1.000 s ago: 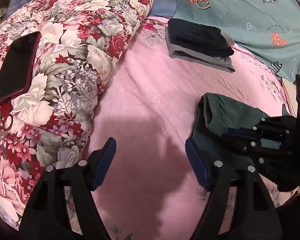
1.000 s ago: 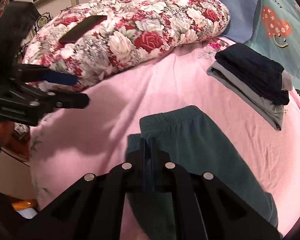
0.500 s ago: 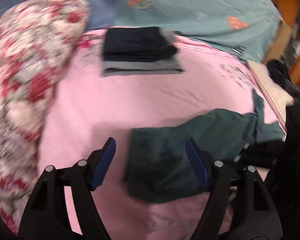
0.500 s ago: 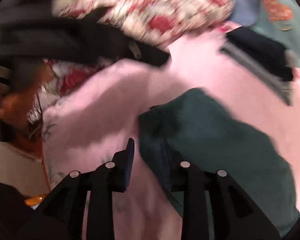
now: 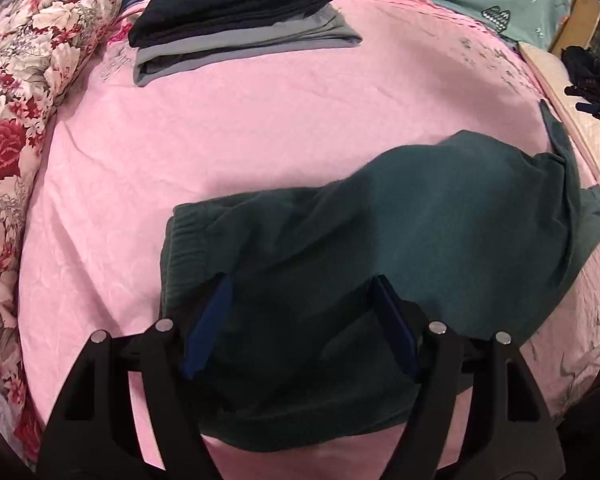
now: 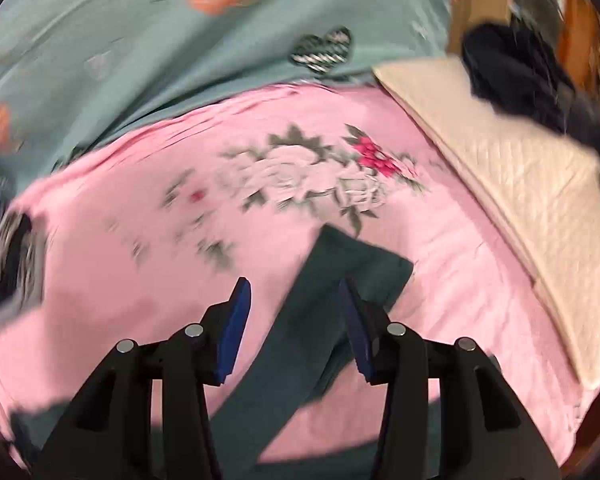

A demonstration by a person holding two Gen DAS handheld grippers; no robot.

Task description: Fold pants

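Dark green pants [image 5: 380,232] lie on the pink bed sheet [image 5: 228,128], waistband to the left, legs running right toward the bed's edge. My left gripper [image 5: 300,304] is open and hovers over the waist end, jaws straddling the fabric. In the right wrist view my right gripper [image 6: 296,312] is open above the leg ends [image 6: 340,280] of the pants, one leg cuff lying between the jaws. The right wrist view is motion-blurred.
A stack of folded dark and grey clothes [image 5: 236,20] sits at the far side. A floral quilt [image 5: 16,92] lies along the left. A teal heart-print pillow [image 6: 180,40] is behind. A cream quilted pad [image 6: 500,184] and dark clothing [image 6: 520,72] lie at the right edge.
My left gripper has swung right from the bare sheet to over the pants' waist. My right gripper has opened, let go of the waistband, and moved to the leg ends.
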